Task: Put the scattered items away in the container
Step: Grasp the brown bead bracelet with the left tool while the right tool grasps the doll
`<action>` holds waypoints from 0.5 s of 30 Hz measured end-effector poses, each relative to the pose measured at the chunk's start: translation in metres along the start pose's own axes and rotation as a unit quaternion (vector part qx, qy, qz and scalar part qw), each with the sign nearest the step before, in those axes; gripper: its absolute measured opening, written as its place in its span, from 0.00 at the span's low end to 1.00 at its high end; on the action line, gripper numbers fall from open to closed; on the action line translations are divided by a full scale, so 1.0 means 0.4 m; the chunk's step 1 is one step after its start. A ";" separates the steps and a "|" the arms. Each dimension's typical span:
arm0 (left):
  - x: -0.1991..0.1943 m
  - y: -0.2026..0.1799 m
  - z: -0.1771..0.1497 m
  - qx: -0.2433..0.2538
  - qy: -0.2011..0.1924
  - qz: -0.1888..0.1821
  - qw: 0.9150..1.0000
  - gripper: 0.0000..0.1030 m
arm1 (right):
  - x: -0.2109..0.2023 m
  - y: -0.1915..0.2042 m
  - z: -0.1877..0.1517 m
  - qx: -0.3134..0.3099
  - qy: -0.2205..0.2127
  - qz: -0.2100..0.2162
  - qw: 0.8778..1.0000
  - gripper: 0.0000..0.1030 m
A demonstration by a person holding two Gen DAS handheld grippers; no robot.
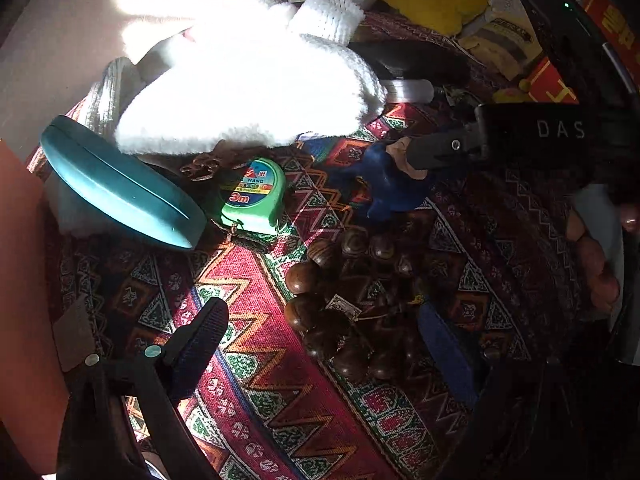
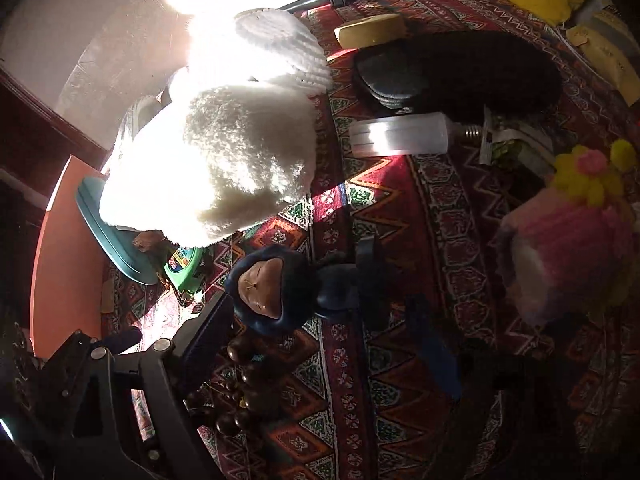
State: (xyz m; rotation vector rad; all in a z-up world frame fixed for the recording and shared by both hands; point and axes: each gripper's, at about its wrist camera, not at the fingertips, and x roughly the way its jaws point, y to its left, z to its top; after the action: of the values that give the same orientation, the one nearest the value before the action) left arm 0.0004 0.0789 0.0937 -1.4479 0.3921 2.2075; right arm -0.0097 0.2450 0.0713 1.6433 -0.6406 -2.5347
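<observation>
Now watching right gripper [image 2: 320, 320] hovering at blue doll [image 2: 272, 292], jaws spread either side, not clamping. Doll lying on patterned cloth [image 2: 400, 208], just beside wooden beads [image 1: 344, 304]. Left gripper [image 1: 328, 344] hanging over beads, jaws wide apart. Am seeing green tape measure [image 1: 252, 196] touching teal case [image 1: 120, 184], white fluffy slipper [image 1: 248, 92] overlapping both.

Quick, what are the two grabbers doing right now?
Left gripper: open, wooden beads between its fingers, not gripped.
Right gripper: open, blue doll at its fingers.
</observation>
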 end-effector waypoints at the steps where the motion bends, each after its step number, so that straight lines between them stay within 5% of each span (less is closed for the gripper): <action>1: 0.013 -0.004 -0.001 -0.002 0.006 0.003 1.000 0.93 | 0.009 -0.008 0.001 0.005 0.004 0.010 1.000 0.87; 9: 0.072 -0.043 0.005 -0.004 0.013 0.025 1.000 0.97 | 0.038 -0.039 0.020 0.020 -0.008 0.039 0.999 0.99; 15: 0.074 -0.085 0.000 -0.009 -0.004 0.035 0.999 1.00 | 0.043 -0.001 -0.006 -0.031 -0.021 0.008 0.999 1.00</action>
State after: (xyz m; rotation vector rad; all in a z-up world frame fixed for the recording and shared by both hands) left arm 0.0084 0.1146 0.0674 -1.4537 0.4288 2.2772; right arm -0.0150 0.2401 0.0554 1.5646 -0.5705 -2.5569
